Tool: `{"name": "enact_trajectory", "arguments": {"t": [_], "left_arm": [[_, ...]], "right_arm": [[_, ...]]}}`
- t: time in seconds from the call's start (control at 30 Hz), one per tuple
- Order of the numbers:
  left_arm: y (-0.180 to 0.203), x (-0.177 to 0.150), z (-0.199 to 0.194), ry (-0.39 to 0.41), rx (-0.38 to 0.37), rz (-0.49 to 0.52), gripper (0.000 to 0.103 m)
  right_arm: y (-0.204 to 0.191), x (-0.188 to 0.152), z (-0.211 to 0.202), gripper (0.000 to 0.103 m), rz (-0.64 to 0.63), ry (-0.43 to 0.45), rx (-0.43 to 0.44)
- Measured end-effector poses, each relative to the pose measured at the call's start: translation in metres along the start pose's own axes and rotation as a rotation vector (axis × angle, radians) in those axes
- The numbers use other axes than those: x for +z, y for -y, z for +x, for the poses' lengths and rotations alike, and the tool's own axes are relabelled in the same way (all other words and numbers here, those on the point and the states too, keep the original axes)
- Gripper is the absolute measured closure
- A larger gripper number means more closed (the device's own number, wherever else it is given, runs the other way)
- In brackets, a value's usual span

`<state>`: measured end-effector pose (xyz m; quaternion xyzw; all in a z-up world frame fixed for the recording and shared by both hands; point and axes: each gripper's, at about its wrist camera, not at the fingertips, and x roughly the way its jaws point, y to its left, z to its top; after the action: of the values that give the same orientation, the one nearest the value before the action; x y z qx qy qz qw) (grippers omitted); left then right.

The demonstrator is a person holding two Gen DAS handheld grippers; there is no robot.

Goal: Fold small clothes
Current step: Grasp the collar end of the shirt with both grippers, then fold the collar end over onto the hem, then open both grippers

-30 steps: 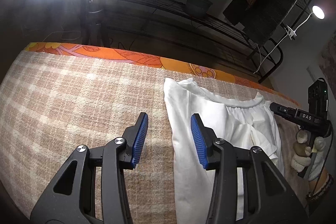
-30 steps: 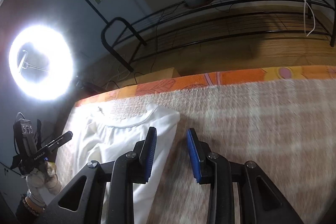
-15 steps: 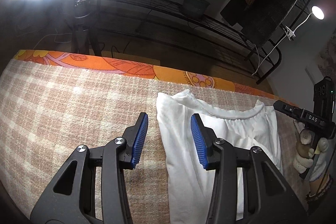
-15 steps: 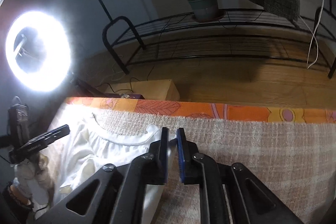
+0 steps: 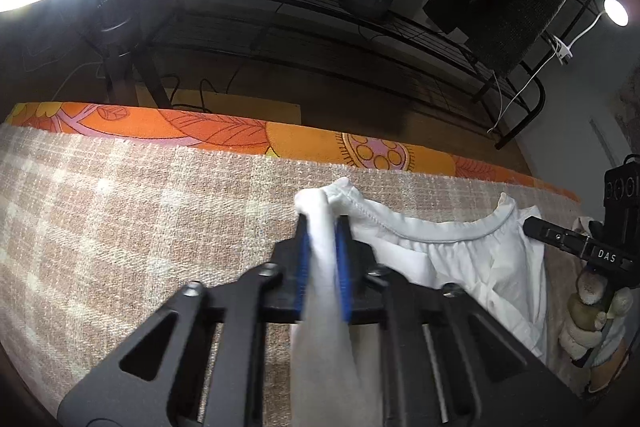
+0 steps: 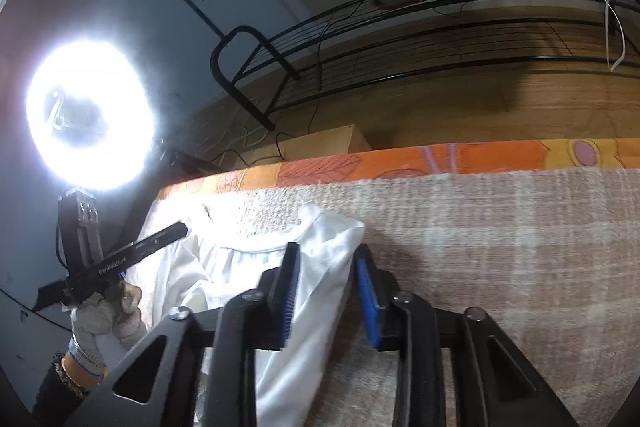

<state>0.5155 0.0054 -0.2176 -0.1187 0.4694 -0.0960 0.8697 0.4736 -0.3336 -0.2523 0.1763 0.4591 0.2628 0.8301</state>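
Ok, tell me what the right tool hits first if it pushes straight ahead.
Probably the shirt: its shoulder corner already lies between the right tool's open jaws. Past it there is only the checked cloth, though depth is unclear.

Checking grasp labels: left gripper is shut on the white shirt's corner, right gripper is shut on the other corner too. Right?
Half right. The left gripper is shut on a corner of the white shirt, as the left wrist view shows. The right gripper is not shut: in the right wrist view its jaws stand apart, with the shirt's other corner lying between them, not pinched.
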Motion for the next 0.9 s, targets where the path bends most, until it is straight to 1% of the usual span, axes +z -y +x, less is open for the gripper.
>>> {"name": "enact_trajectory", "arguments": {"t": [0.03,0.07,0.13,0.17,0.33,0.5,0.6,0.9], "left_arm": [[0.004,-0.001,-0.002,0.015,0.001,0.015,0.098],[0.005,-0.002,-0.005,0.026,0.001,0.025,0.098],[0.011,-0.005,-0.014,0.062,0.0,0.05,0.099],[0.013,-0.005,-0.018,0.07,0.0,0.054,0.099],[0.018,-0.01,-0.049,0.109,-0.021,0.041,0.1],[0.035,-0.019,-0.092,0.15,-0.025,0.089,0.1],[0.043,-0.026,-0.115,0.166,-0.034,0.1,0.1],[0.054,-0.068,-0.178,0.193,-0.044,0.129,0.1]], "right_arm": [[-0.004,0.0,0.002,0.089,-0.017,-0.006,-0.01],[-0.009,-0.001,0.002,0.096,-0.037,-0.01,-0.031],[-0.018,0.0,0.0,0.1,-0.068,-0.004,-0.053],[-0.022,-0.001,-0.002,0.101,-0.076,0.004,-0.053],[-0.036,-0.003,-0.025,0.102,-0.09,0.057,-0.052],[-0.059,-0.007,-0.053,0.103,-0.119,0.086,-0.059],[-0.074,-0.012,-0.07,0.103,-0.14,0.098,-0.064],[-0.122,-0.047,-0.112,0.103,-0.212,0.106,-0.084]]}}
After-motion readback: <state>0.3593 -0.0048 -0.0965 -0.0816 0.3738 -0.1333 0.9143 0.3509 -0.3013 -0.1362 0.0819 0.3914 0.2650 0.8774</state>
